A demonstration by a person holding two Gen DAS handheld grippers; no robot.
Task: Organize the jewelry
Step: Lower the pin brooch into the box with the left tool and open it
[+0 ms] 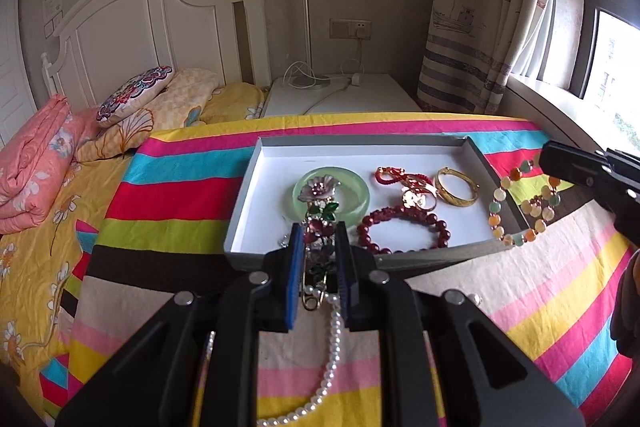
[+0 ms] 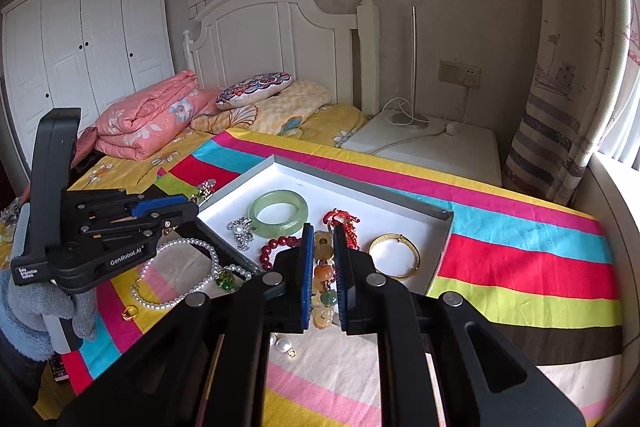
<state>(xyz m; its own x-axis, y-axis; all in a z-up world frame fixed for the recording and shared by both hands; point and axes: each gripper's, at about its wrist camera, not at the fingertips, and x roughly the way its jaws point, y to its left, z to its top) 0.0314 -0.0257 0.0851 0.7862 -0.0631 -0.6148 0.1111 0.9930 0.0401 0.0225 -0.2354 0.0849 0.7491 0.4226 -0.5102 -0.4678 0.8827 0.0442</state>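
— One tray (image 1: 420,255) is set on the striped cloth (image 1: 540,307), ahead of and below both grippers. Which piece is held closer to it?

— The bracelet (image 2: 324,273), it is judged. It is pinched in the narrow jaws of the right gripper (image 2: 323,229), and in the left view its loop is seen hanging across the tray's right rim.

— How is it lined up?

— Its beads are strung along the fingers, towards the tray's near right part. A short forward reach is called for.

— And the brooch (image 1: 318,189)?

— It is clamped in the left gripper (image 1: 318,231), jaws almost closed. Its long axis is laid along the fingers, flower end forward. From the right view it is placed just outside the tray's left corner, so a move forward and rightward is needed. Whether it has cleared the rim cannot be told.
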